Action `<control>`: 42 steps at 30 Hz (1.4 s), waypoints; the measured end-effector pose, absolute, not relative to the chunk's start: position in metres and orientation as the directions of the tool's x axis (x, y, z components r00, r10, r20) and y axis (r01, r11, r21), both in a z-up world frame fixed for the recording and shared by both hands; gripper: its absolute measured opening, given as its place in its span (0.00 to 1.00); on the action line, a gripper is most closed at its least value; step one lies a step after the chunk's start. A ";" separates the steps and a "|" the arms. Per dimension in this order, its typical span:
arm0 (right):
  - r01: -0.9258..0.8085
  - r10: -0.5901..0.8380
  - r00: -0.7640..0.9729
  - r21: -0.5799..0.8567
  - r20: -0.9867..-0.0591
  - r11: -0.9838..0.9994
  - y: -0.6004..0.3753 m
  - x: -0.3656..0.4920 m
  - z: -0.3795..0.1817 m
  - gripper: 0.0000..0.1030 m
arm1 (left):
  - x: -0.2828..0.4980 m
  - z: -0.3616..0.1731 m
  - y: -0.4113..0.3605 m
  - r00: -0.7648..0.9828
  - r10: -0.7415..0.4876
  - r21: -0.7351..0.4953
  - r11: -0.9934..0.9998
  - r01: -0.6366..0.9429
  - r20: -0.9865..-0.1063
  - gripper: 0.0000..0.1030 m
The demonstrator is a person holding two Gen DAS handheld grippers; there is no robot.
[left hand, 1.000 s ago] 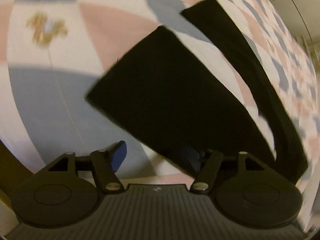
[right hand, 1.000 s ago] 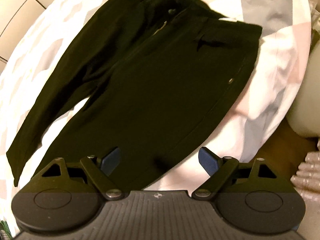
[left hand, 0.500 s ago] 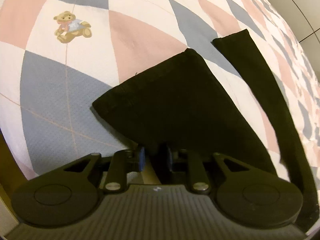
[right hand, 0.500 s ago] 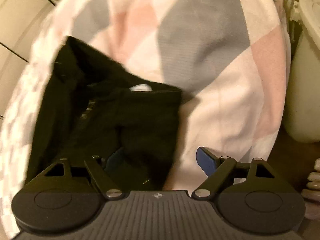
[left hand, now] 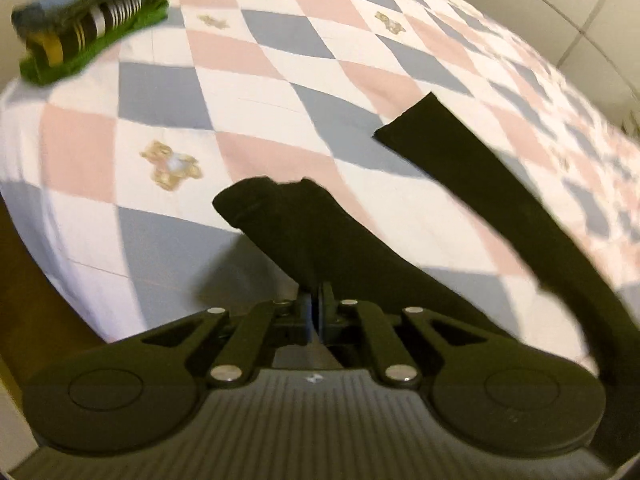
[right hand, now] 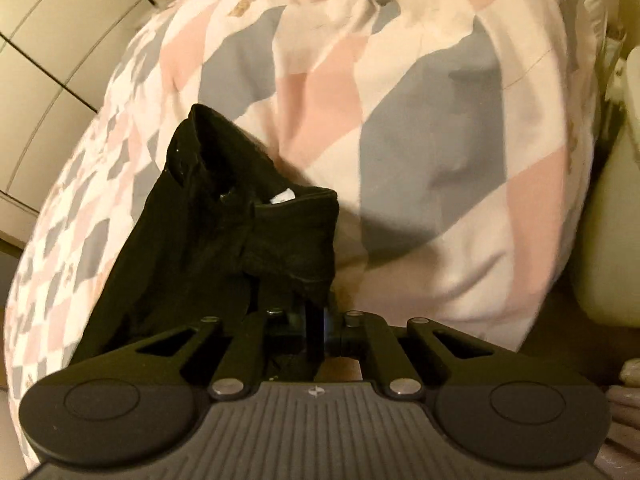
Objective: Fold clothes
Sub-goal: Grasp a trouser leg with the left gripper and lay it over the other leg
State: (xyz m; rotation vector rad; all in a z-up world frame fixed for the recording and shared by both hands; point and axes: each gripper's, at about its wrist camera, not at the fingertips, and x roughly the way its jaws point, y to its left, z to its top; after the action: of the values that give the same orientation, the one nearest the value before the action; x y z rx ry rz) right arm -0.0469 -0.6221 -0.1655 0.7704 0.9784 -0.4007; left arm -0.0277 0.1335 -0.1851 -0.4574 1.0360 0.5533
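Left gripper (left hand: 318, 308): jaws pinched together on the hem end of one leg of the black trousers (left hand: 320, 236), lifting it off the bed so the cuff bunches at frame centre. The other leg (left hand: 480, 176) lies flat, running from upper right of centre down the right edge.

Right gripper (right hand: 316, 328): clamped on the waistband corner (right hand: 296, 236), low centre of frame; a white label (right hand: 282, 197) shows inside the band.

We judge the fold is only starting: both ends held, legs apart, nothing doubled over yet.

Fabric is matte, dense, limp, and creases softly. The quilt (left hand: 280, 80) is padded cotton in pink, grey-blue and white diamonds with bear prints. A folded pile of clothes (left hand: 88, 24) sits at upper left.
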 end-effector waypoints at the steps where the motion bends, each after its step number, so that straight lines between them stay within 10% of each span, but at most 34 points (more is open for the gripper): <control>1: 0.633 0.032 0.494 0.385 -0.869 0.671 -0.623 -0.048 -0.172 0.05 | -0.024 -0.200 0.131 0.348 0.231 -0.037 0.787 -0.616 -0.909 0.09; 4: 0.643 0.025 0.362 0.269 -0.932 0.717 -0.617 -0.037 -0.208 0.16 | -0.009 -0.249 0.120 0.186 0.281 0.139 0.827 -0.545 -0.941 0.14; 7: 0.656 -0.086 0.285 0.129 -0.955 0.744 -0.606 -0.032 -0.208 0.54 | -0.021 -0.243 0.121 0.200 0.289 0.141 0.830 -0.540 -0.936 0.20; 14: 0.613 -0.186 0.440 0.142 -0.879 0.777 -0.561 -0.006 -0.156 0.57 | -0.017 -0.189 0.162 0.276 0.248 0.031 0.793 -0.609 -0.929 0.19; 17: 0.358 -0.020 0.516 0.195 -0.856 0.913 -0.495 0.024 -0.160 0.51 | 0.028 -0.186 0.168 0.342 0.146 -0.078 0.823 -0.563 -0.928 0.22; 23: -0.257 -0.003 0.517 -0.158 -0.856 0.954 -0.316 0.069 -0.204 0.39 | 0.132 -0.216 0.171 0.394 -0.078 -0.298 0.790 -0.536 -0.916 0.30; 37: -0.539 -0.213 0.642 -0.632 -0.736 0.557 -0.222 0.121 -0.301 0.39 | 0.244 -0.284 0.190 0.365 -0.095 -0.282 0.817 -0.503 -0.926 0.42; 40: -0.568 -0.211 0.657 -0.659 -0.724 0.493 -0.218 0.127 -0.314 0.36 | 0.258 -0.292 0.193 0.358 -0.069 -0.245 0.847 -0.473 -0.931 0.33; 42: -0.588 -0.200 0.642 -0.643 -0.740 0.491 -0.216 0.131 -0.315 0.11 | 0.267 -0.294 0.193 0.355 -0.040 -0.205 0.873 -0.443 -0.934 0.04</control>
State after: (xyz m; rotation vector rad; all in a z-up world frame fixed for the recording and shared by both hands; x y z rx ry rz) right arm 0.1310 -0.2165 -0.3155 -1.0623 0.8775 0.2761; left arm 0.2669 0.1932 -0.2941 -0.4685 1.1905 0.2729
